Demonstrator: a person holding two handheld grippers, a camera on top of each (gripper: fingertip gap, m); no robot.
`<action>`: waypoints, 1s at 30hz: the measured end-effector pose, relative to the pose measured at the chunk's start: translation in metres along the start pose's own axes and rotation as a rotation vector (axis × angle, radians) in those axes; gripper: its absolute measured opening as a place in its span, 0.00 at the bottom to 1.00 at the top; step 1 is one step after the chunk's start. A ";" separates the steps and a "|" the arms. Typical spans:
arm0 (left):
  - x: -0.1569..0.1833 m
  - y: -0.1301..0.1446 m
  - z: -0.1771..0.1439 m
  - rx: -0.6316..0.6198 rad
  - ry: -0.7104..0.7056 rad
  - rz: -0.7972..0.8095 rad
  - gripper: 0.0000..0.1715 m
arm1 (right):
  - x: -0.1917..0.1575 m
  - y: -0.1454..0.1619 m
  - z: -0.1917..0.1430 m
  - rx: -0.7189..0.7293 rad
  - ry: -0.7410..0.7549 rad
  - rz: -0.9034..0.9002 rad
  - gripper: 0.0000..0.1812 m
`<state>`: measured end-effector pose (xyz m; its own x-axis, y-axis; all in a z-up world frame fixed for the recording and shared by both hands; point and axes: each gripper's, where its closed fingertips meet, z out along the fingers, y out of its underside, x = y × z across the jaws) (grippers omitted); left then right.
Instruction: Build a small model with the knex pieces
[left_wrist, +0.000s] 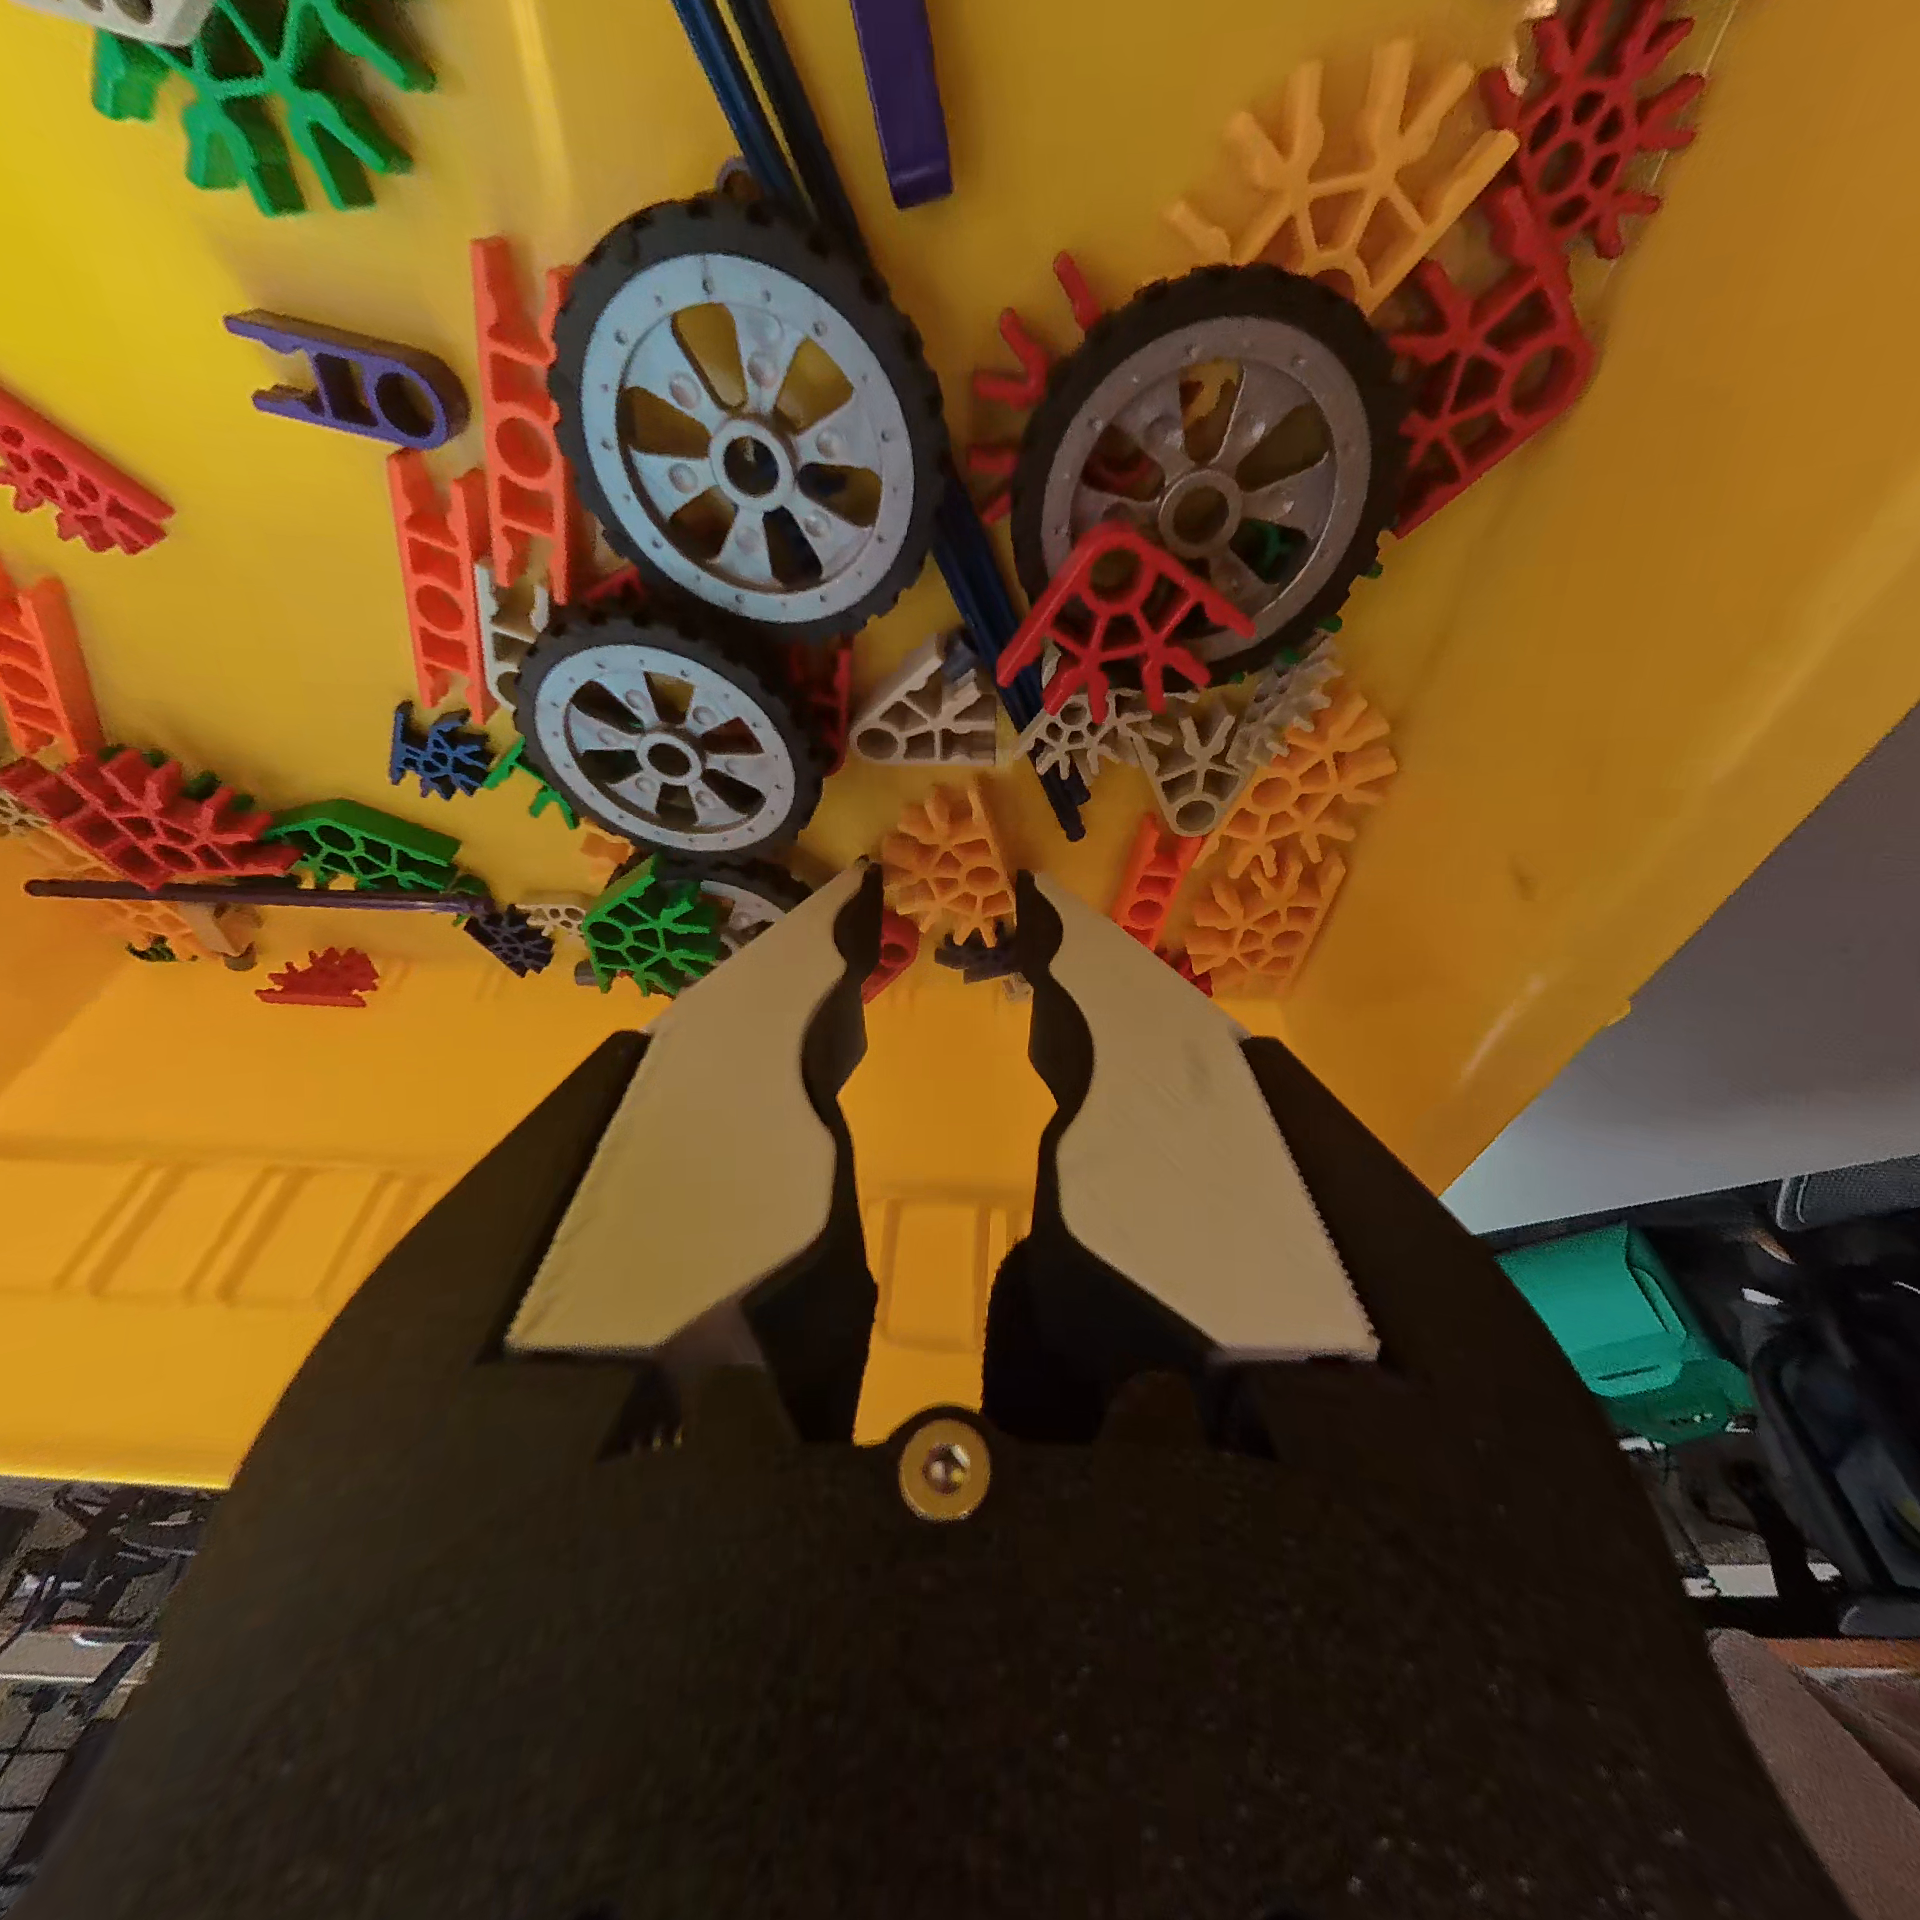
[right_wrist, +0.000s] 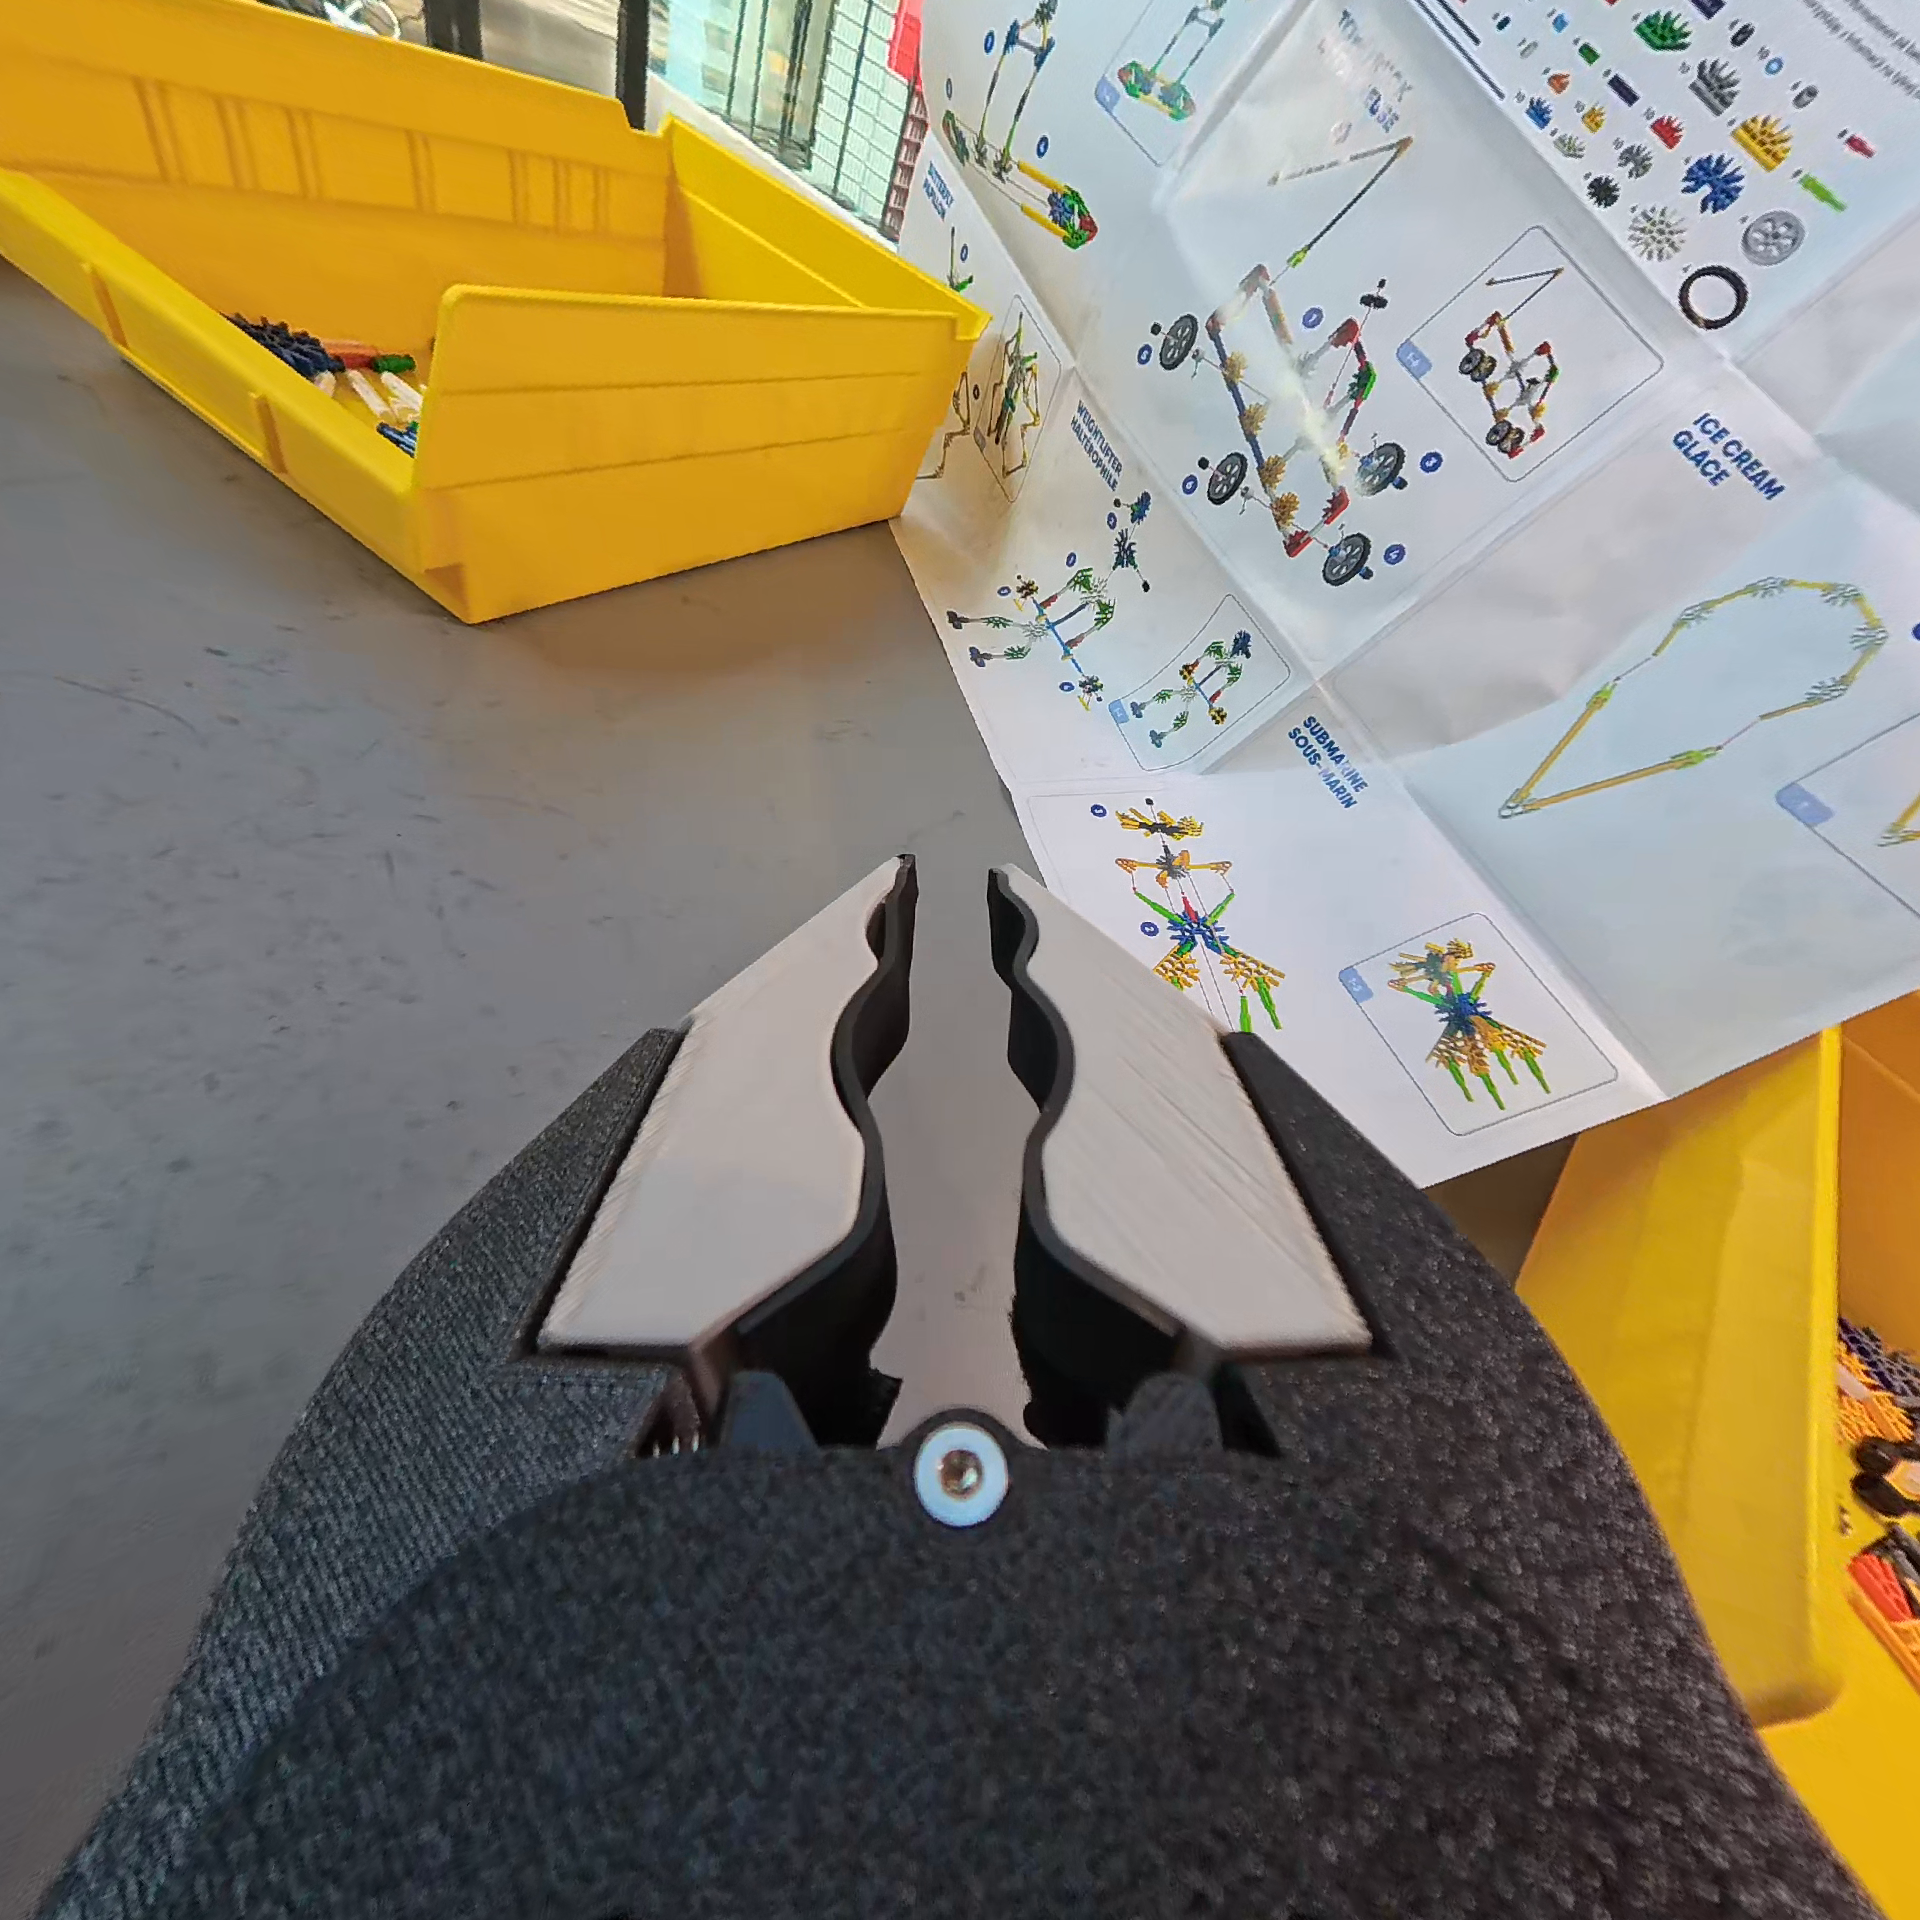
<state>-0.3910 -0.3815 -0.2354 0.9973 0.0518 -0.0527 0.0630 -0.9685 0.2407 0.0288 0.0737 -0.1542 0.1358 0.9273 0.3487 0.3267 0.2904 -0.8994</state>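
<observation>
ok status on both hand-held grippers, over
Left hand-held gripper open, empty, over orange snowflake connector in yellow bin. Right hand-held gripper open, empty, above grey table beside instruction sheet.

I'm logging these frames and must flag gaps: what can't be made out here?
- Left wrist view: fourth wheel mostly hidden behind left gripper and a green connector.
- Right wrist view: pieces in the far yellow bin mostly hidden by its wall.
- Right wrist view: near bin cut off by the edge.

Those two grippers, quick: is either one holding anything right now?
Left gripper: open, holding nothing, poised over the toy parts in the yellow bin, nearest an orange connector.
Right gripper: open, empty, above the grey table.
</observation>
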 end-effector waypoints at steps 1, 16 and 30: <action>-0.001 0.000 -0.001 0.009 -0.013 -0.001 0.15 | 0.000 0.000 -0.001 0.001 0.000 -0.002 0.06; 0.109 -0.082 -0.152 0.709 -0.071 0.136 0.15 | -0.020 0.008 -0.004 -0.060 -0.203 0.095 0.09; 0.368 -0.227 -0.084 0.746 0.179 0.679 0.15 | -0.014 0.019 -0.004 -0.059 -0.092 -0.002 0.17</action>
<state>-0.0349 -0.1218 -0.2284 0.8084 -0.5879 0.0304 -0.4964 -0.7086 -0.5015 0.0371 0.0649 -0.1752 0.0494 0.9452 0.3228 0.3815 0.2808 -0.8807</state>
